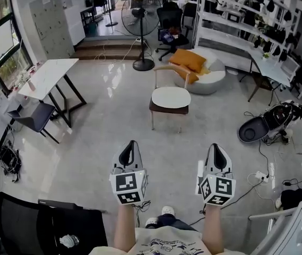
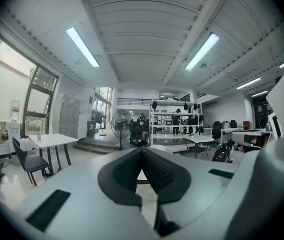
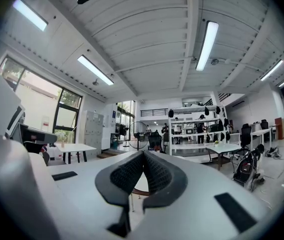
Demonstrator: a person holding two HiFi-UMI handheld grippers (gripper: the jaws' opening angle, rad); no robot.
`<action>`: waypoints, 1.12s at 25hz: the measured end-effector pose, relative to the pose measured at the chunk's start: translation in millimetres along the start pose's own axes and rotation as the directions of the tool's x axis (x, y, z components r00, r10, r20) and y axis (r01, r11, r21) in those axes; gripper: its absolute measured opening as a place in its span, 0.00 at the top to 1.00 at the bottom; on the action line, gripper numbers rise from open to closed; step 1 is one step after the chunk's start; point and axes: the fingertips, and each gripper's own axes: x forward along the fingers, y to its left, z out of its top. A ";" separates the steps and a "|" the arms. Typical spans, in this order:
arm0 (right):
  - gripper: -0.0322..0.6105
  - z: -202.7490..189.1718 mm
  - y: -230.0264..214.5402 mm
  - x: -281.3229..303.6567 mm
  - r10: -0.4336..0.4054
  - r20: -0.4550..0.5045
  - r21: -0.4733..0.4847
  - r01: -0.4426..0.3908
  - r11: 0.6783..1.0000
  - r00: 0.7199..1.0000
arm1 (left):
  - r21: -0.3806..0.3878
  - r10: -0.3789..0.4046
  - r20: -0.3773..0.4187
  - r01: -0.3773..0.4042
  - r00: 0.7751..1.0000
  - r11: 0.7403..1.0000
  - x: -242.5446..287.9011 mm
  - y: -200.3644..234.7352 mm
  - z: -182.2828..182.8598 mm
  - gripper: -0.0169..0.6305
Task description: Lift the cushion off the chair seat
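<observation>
Your left hand-held gripper point(image 1: 131, 144) and your right hand-held gripper point(image 1: 217, 146) are both fully closed. Their ridged pads point(image 2: 124, 171) meet tip to tip and nothing is held between them. You hold them side by side, roughly level, low in the head view above the floor point(image 1: 97, 158). They point toward the chair point(image 1: 167, 109), which stands well ahead of them in the middle of the room.

The cushion point(image 1: 171, 96) is white and rounded. It lies flat on the chair seat and covers most of it, and neither gripper is near it.

Behind the chair sits a round white platform point(image 1: 214, 78) with orange pillows point(image 1: 189, 60) on it. A floor fan point(image 1: 140, 15) stands to the platform's left. Off to your left is a white desk point(image 1: 47, 76) with a dark seat point(image 1: 34, 118) beside it. A stroller point(image 1: 270, 125) is at your right.
</observation>
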 end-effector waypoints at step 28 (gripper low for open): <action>0.51 -29.6 -77.5 177.1 0.127 -0.050 0.032 -0.126 0.992 0.991 | -0.052 0.098 -0.018 -0.099 0.995 0.994 167.5 -30.9 -4.6 0.59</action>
